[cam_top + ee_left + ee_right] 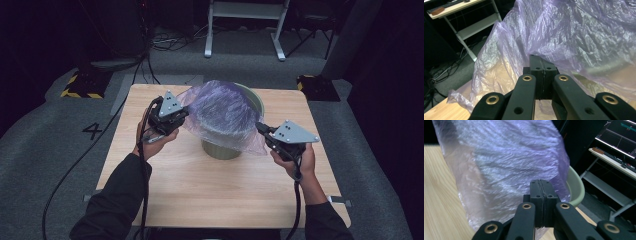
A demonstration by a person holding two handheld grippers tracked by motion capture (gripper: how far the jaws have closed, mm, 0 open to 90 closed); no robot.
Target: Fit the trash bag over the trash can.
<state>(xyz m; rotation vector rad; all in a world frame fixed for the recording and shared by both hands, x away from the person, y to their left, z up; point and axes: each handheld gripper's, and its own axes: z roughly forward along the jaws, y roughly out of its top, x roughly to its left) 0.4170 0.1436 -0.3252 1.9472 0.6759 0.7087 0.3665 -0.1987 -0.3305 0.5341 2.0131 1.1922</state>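
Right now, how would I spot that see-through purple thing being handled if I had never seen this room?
Find the light wooden table in the dark room and the pale green bin standing on it. Draped over the bin is a thin, crinkled, translucent purple plastic bag, pinched on either side by the left gripper and the right gripper. Nothing else there is filmy or purple.

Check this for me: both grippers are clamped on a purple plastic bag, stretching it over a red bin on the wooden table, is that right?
Not quite: the bin is pale green, not red, as the high view and the right gripper view show. The rest holds: the left gripper and right gripper are both shut on the purple plastic bag, stretching it over the bin on the wooden table.
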